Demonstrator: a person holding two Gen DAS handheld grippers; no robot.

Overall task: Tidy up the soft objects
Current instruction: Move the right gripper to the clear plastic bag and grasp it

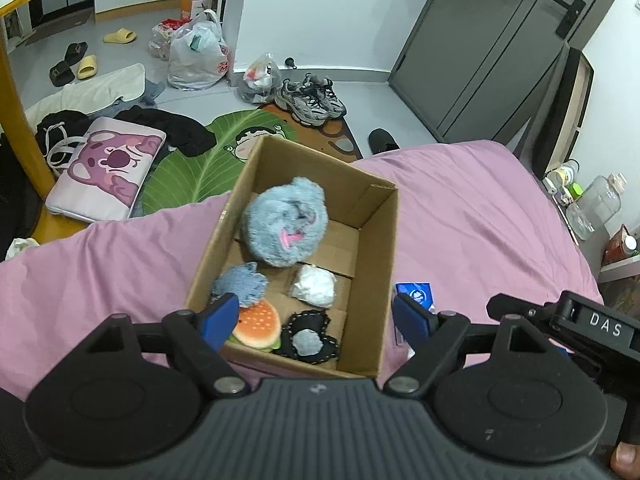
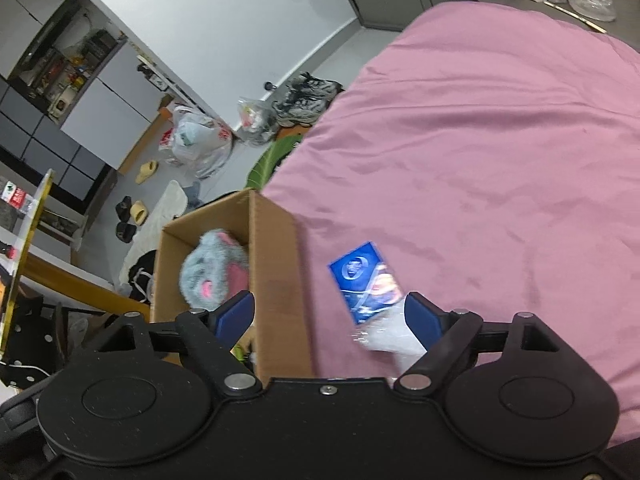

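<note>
We are over a bed [image 1: 460, 208] with a pink cover, the largest thing in both views. On it stands an open cardboard box [image 1: 384, 264], its far end reaching past the bed's edge above the floor.

Inside the box, the biggest item is a fluffy grey-blue plush [image 1: 286, 222] with pink marks, lying toward the far end. Nearer to us are a white crumpled bundle [image 1: 314, 285] by the right wall, a small blue-grey fuzzy piece [image 1: 240, 282] by the left wall, a burger-shaped toy [image 1: 256, 326] just below that, and a black stitched pouch [image 1: 310, 338] with a grey patch beside the burger, against the near wall.

Outside the box, just beside its right wall on the cover, lies a blue packet [image 2: 362, 280] with a clear plastic end; we cannot read its label.

Our left gripper [image 1: 316, 318] hovers above the near end of the box, its blue fingers spread wide with nothing between them. Our right gripper [image 2: 330, 316] hangs over the bed, straddling the box's right wall and the blue packet, likewise spread wide and empty; the packet sits near its right finger, contact unclear.
</note>
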